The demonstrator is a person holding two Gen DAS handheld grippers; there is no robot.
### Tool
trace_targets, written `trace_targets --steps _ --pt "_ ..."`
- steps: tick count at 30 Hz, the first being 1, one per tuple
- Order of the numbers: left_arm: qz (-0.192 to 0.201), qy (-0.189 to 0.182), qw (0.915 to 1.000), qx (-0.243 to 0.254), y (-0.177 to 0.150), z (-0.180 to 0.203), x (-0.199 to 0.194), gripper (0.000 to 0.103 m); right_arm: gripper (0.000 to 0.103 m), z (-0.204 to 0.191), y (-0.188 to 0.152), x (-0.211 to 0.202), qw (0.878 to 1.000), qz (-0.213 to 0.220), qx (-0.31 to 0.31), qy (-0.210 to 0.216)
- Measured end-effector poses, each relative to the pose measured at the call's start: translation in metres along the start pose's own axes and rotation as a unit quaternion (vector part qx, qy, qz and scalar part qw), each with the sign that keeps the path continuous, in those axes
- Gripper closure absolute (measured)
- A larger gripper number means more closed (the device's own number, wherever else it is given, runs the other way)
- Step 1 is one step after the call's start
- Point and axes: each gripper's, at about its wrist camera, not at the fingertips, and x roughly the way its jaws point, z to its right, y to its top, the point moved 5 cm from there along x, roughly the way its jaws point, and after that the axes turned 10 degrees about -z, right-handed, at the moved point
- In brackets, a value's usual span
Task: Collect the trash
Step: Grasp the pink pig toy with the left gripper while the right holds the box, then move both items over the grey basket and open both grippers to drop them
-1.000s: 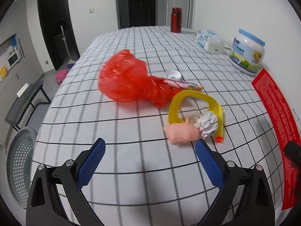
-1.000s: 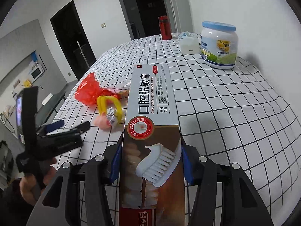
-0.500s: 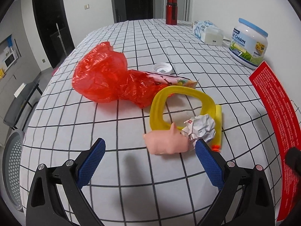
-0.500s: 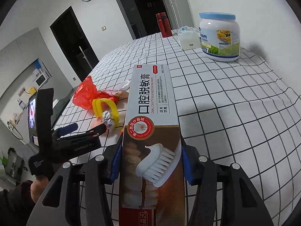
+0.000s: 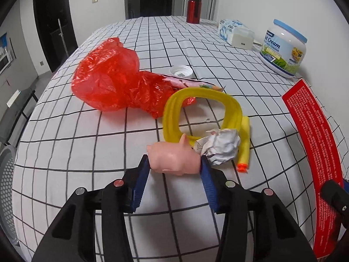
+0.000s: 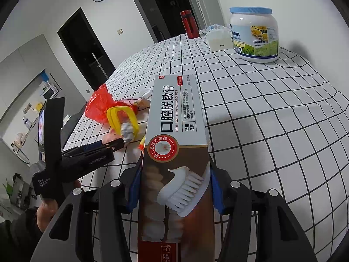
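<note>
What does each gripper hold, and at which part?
Left gripper: pink pig toy, jaws just closed across its body. Right gripper: toothpaste box, by its long sides.

The toothpaste box (image 6: 174, 152) runs off the bottom edge of the right wrist view, and its lower part hides the table (image 6: 272, 120) behind it; in the left wrist view only 1 red side of it shows, cut by the right and bottom edges. The near side of the pink pig toy (image 5: 174, 159) is hidden behind the blue pads (image 5: 140, 185) of the left gripper (image 5: 174, 170), and the crumpled paper ball (image 5: 222, 147) covers part of the yellow ring (image 5: 202, 109). The wrapper (image 5: 192, 84) lies half under the red plastic bag (image 5: 113, 76), the perforated basket (image 5: 7, 185) is cut by the left edge, and the jar's small print (image 5: 281, 52) is too fine to read.
</note>
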Motion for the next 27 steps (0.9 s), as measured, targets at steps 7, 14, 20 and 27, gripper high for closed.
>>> trace_targets --steps 7,14,20,27 --pt "0.021 0.009 0.9997 0.0 -0.011 -0.013 -0.025 0.057 0.052 -0.011 -0.005 -0.004 1.0 -0.001 -0.005 -0.003" --pt "0.041 0.014 0.9991 -0.007 -0.023 -0.033 -0.055 0.057 0.052 -0.035 -0.013 -0.008 1.0 -0.002 -0.02 0.001" --pt "0.06 0.033 0.9976 -0.015 -0.038 -0.062 -0.081 0.057 0.052 -0.074 -0.018 -0.005 0.999 -0.006 -0.044 0.015" --pt "0.075 0.06 0.9941 -0.05 -0.055 -0.12 -0.105 0.057 0.052 -0.142 -0.02 0.015 0.995 -0.023 -0.083 0.056"
